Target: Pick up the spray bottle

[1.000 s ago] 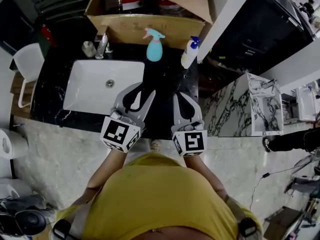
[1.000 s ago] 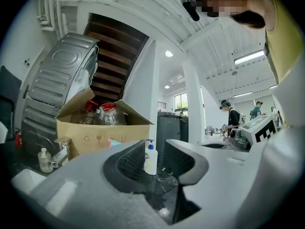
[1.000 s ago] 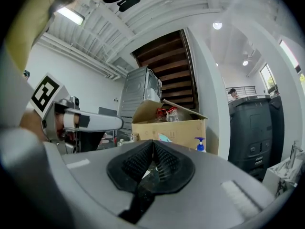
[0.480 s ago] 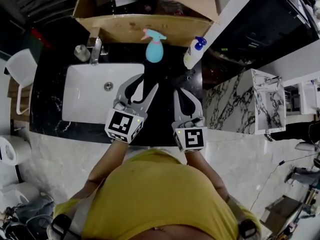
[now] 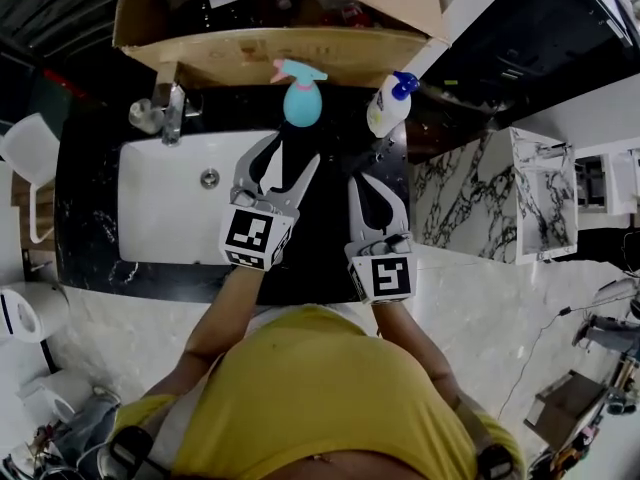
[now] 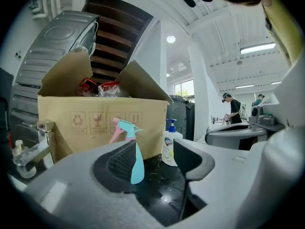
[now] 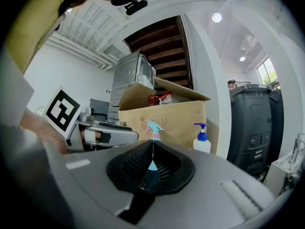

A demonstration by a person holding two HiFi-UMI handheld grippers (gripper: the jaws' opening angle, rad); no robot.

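Note:
The spray bottle (image 5: 300,100), teal with a pink trigger, stands on the black counter (image 5: 330,253) in front of the cardboard box (image 5: 280,53). My left gripper (image 5: 289,153) is just short of it, jaws apart and still opening, with nothing between them. In the left gripper view the spray bottle (image 6: 137,165) shows beyond the gap of the left gripper (image 6: 152,151). My right gripper (image 5: 362,181) hovers to the right with its jaws together and empty. In the right gripper view the spray bottle (image 7: 152,128) stands past the tips of the right gripper (image 7: 152,144).
A white pump soap bottle (image 5: 387,108) stands right of the spray bottle, near the counter's right edge. A white sink (image 5: 180,193) with a chrome faucet (image 5: 170,113) lies to the left. The open box holds red items. A marbled cabinet (image 5: 480,198) is at the right.
Both grippers have moved forward over the counter toward the bottles. The left gripper's jaws have spread wider and its tips now lie close to the spray bottle.

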